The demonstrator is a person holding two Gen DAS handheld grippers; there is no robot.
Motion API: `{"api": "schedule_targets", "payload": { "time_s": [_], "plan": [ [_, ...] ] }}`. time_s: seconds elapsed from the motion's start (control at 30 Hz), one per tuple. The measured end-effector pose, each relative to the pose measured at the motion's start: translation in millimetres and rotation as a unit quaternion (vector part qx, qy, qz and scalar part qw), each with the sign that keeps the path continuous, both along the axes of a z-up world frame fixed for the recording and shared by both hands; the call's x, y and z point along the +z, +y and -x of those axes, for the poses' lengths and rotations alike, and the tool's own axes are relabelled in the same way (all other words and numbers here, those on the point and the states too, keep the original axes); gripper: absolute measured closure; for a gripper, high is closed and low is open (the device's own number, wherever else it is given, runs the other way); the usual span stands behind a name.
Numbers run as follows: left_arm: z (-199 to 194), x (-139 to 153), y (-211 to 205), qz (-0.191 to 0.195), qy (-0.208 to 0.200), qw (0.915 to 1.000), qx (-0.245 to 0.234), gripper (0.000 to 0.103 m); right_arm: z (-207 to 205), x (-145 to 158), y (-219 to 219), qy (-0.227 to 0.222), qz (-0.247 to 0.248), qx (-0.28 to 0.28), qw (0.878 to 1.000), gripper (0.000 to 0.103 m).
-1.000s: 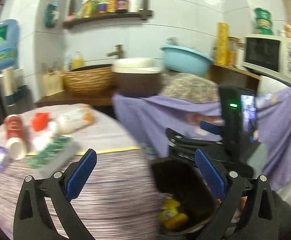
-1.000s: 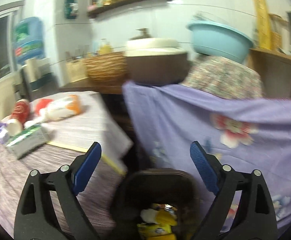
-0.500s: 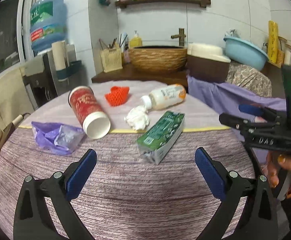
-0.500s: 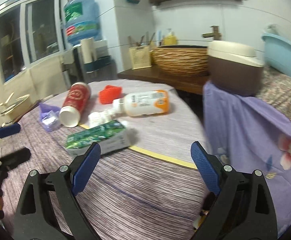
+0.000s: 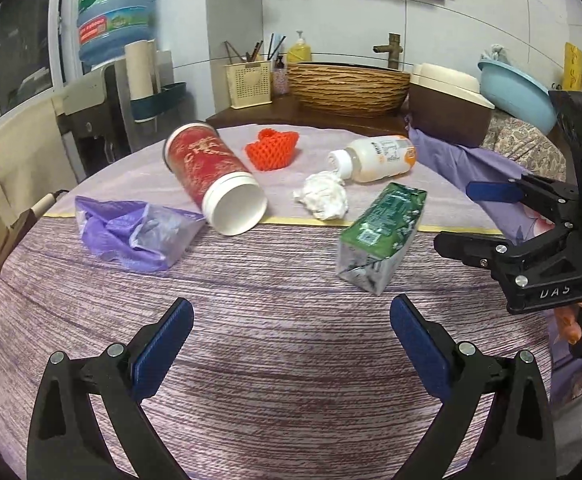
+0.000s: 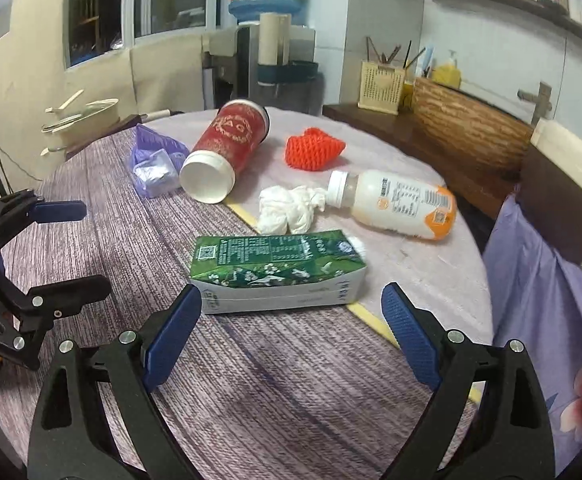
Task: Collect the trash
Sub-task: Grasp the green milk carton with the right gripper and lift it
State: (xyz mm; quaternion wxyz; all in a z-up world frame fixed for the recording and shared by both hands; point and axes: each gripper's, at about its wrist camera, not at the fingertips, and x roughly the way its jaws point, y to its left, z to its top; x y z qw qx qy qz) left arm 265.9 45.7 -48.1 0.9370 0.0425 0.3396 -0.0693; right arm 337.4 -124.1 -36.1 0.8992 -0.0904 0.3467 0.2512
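Purple striped cloth covers the round table [image 5: 291,380], on which the trash is scattered. In the left wrist view, the left gripper [image 5: 291,344] is seen at the bottom of the frame with its jaws spread wide and nothing between them. A purple bag [image 5: 135,232] lies at centre left, a red cup [image 5: 215,178] is tipped on its side beside it, and an orange net [image 5: 273,148] is placed behind. A white tissue [image 5: 325,196] touches the mouth of a fallen bottle [image 5: 375,158]; a green carton [image 5: 383,236] lies right of centre. The right gripper [image 5: 463,216] is seen at the right edge, held by a hand [image 5: 575,320].

In the right wrist view, the right gripper's jaws are spread at the bottom of the frame, with the carton [image 6: 275,268] lying just beyond the blue pads [image 6: 171,328]. The tissue [image 6: 287,210], bottle [image 6: 395,204], net [image 6: 313,148], cup [image 6: 227,148] and bag [image 6: 155,160] are spread behind it.
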Motion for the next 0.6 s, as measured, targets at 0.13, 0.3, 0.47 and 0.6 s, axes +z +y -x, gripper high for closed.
{"api": "schedule_targets", "payload": {
  "time_s": [0.13,0.3,0.47,0.6],
  "plan": [
    [1.3,4.7,13.5,0.007,-0.005,0.9997,0.024,0.006,-11.5,-7.3,-0.1,0.083,-0.063,-0.028,0.994,0.013],
    [7.8,16.3,22.6,0.001,-0.033,0.9987,0.039,0.005,-34.2,-18.9,-3.7,0.195,-0.173,-0.083,0.962,0.013],
    [13.8,20.2,33.6,0.003,-0.041,0.998,0.048,0.005,-56.2,-30.3,2.6,0.246,-0.207,-0.142,0.936,0.021],
    [17.5,19.0,50.7,-0.008,-0.042,0.9973,0.06,0.005,-70.0,-41.1,10.7,0.268,-0.213,-0.186,0.921,0.021]
  ]
}}
